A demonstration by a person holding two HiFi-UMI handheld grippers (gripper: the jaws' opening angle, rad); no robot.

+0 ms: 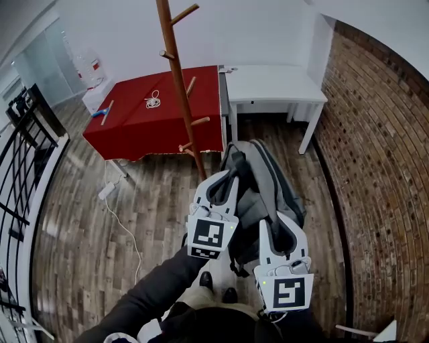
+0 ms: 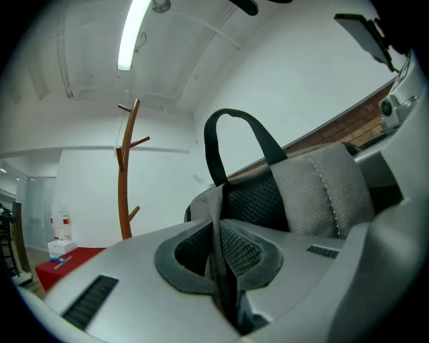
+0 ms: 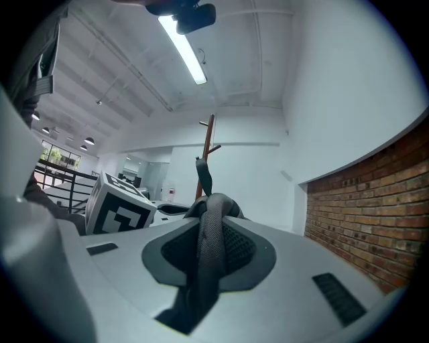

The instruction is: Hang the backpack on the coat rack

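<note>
**A:** Head view, backpack [image 1: 265,194]: held up over the wood floor [image 1: 147,201], near the coat rack [image 1: 177,80], not yet touching it.

**B:** Risks from here?

**A:** Could miss the peg [image 1: 185,13] with the top loop [image 2: 231,127] if brought in too low. Might also bump the rack and tip it, or lose the thin webbing under the load.

**B:** Claws?

**A:** Left claw [image 1: 224,179] nearly closed, clamped on a strap [image 2: 216,254]. Right claw [image 1: 276,226] likewise, pinched tight on a shoulder strap [image 3: 206,228].
</note>
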